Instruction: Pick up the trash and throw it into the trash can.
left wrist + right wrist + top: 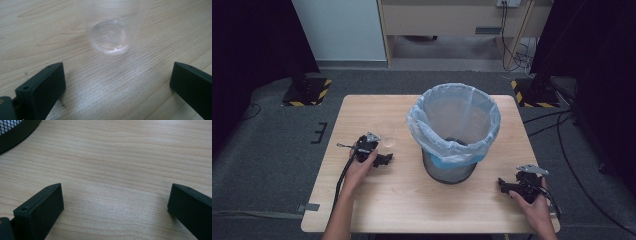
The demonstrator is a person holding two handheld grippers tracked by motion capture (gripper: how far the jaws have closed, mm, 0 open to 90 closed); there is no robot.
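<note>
Wooden bench [377, 210] bearing a mesh waste bin [451, 170] lined with a pale blue bag [453, 125], right of centre. Left tool [384, 160] at the bin's 9 o'clock, hand-held, jaws wide apart and empty, aimed at a clear plastic cup [110, 32] standing upright just ahead of the jaws, not touching them. Right tool [504, 186] at the bin's 4 o'clock, hand-held, jaws likewise spread and empty over bare wood, bin base [15, 132] at the view's 10 o'clock.
</note>
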